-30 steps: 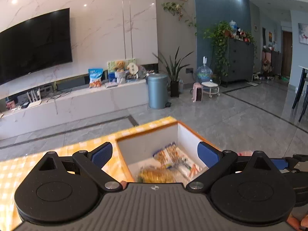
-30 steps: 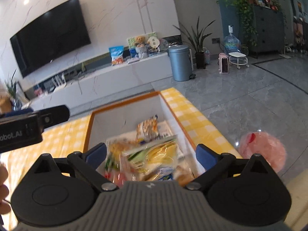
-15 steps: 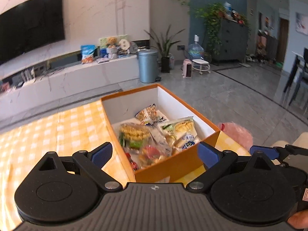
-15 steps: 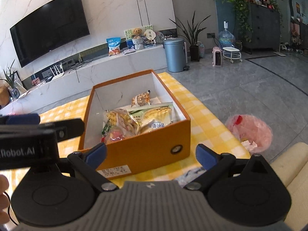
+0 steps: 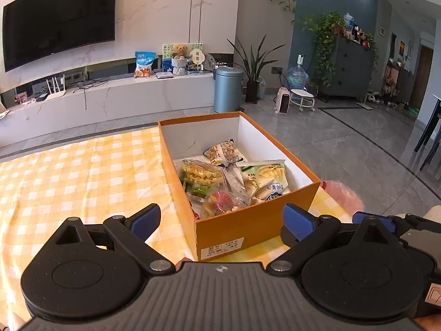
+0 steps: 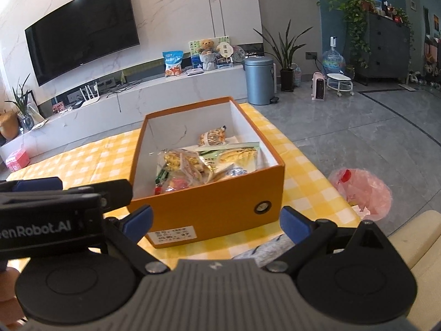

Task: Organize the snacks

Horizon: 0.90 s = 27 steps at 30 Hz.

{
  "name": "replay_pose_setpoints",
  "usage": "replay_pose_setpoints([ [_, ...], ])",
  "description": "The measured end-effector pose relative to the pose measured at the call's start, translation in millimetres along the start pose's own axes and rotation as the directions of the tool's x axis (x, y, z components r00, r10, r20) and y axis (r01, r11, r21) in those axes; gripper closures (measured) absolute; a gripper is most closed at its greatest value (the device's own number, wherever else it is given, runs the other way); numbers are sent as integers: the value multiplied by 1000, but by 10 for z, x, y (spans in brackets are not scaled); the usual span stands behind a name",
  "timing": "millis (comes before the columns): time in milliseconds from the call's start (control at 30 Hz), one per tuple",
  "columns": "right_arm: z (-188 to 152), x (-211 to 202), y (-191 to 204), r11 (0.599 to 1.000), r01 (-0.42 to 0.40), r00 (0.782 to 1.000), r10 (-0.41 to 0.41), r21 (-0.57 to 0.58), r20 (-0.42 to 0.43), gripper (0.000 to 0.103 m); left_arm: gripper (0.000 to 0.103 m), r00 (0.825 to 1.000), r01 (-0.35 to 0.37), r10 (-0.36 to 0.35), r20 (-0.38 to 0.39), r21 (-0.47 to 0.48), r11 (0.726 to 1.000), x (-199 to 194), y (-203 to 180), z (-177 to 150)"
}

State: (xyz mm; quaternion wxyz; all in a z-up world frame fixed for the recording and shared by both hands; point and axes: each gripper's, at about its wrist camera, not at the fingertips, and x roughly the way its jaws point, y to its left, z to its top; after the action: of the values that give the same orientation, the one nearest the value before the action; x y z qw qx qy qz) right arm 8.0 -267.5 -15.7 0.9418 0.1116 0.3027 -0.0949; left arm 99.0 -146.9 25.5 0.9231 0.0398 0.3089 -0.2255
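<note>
Orange box (image 5: 249,229) holds light, crinkly snack packets (image 5: 234,182); my left claw (image 5: 222,218) and right claw (image 6: 216,222) gape wide, empty; pinch packet edges.

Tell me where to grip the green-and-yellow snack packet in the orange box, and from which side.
Grip the green-and-yellow packet by its upper sealed edge, coming straight down from above: it lies flat on top of the pile, and the orange box walls probably block any sideways approach.

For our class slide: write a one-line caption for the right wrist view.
Open right gripper faces an orange box of snacks on a checked cloth.
</note>
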Motion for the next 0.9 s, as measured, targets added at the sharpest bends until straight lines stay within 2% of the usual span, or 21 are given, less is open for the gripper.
replay_pose_setpoints([
  [900,-22,-18,93,998,12,1000,-13,-58,-13,7,0,999,-32,31,-22,-30,999,-35,34,-34],
])
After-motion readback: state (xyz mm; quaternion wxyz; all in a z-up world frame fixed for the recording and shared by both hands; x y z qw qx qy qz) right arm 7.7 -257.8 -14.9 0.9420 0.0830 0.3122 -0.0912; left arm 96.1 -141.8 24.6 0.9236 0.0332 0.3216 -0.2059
